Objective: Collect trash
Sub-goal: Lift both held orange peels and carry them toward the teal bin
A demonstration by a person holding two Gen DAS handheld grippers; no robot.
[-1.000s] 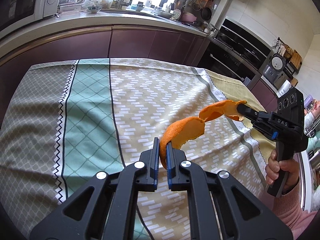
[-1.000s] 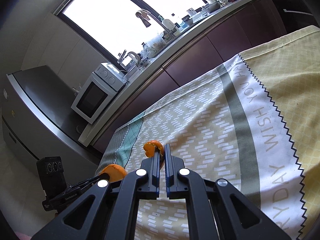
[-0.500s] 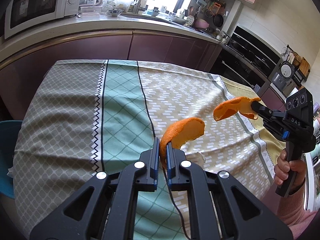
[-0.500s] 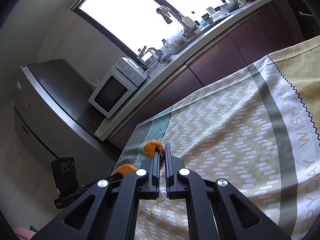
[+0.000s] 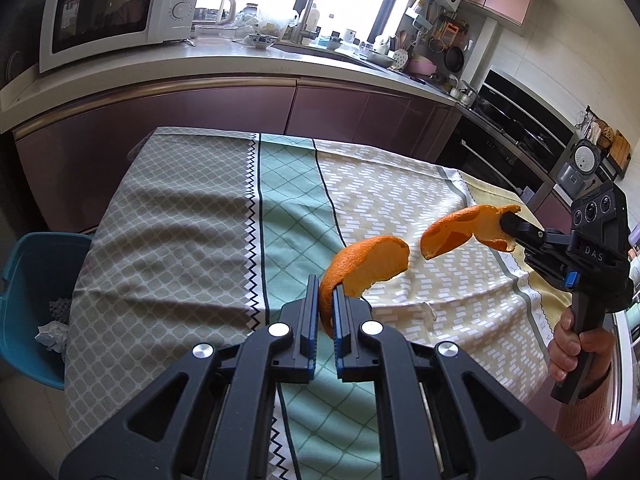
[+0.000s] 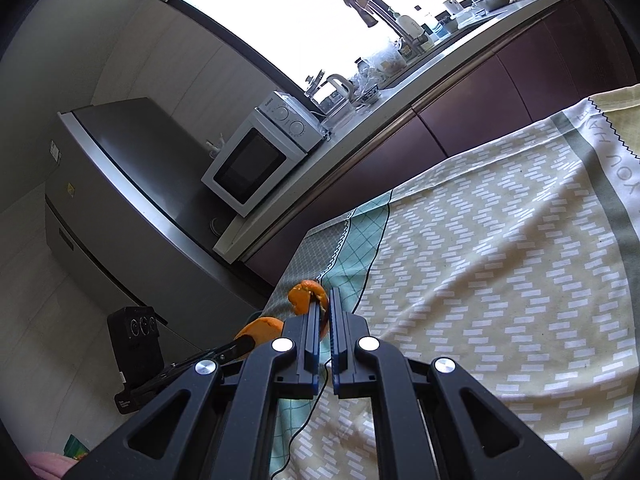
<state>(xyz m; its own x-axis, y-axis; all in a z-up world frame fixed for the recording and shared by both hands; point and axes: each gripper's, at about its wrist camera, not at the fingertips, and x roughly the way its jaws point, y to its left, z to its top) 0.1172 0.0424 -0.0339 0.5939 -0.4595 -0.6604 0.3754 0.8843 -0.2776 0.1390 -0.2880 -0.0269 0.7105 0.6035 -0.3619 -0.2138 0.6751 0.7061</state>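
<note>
My left gripper point(image 5: 325, 294) is shut on a curved piece of orange peel point(image 5: 366, 266), held in the air above the green band of the tablecloth point(image 5: 168, 240). To its right, my right gripper point(image 5: 505, 222) is shut on a second orange peel point(image 5: 460, 232), a hand point(image 5: 580, 344) around its handle. In the right wrist view the right gripper point(image 6: 325, 304) pinches that peel point(image 6: 305, 296), and the left gripper point(image 6: 244, 344) shows at lower left with its peel point(image 6: 260, 328). A blue bin point(image 5: 28, 304) with crumpled paper stands on the floor off the table's left end.
A kitchen counter point(image 5: 240, 60) with a white microwave point(image 5: 116, 12), a kettle and dishes runs behind the table. A built-in oven point(image 5: 512, 148) stands at the right. A steel fridge point(image 6: 120, 200) stands left of the counter. A thin black cable point(image 6: 308, 420) lies on the cloth.
Both grippers have carried their peels leftward over the cloth, toward the table's left end. The blue bin has come into the left wrist view. The two peels now hang apart.
</note>
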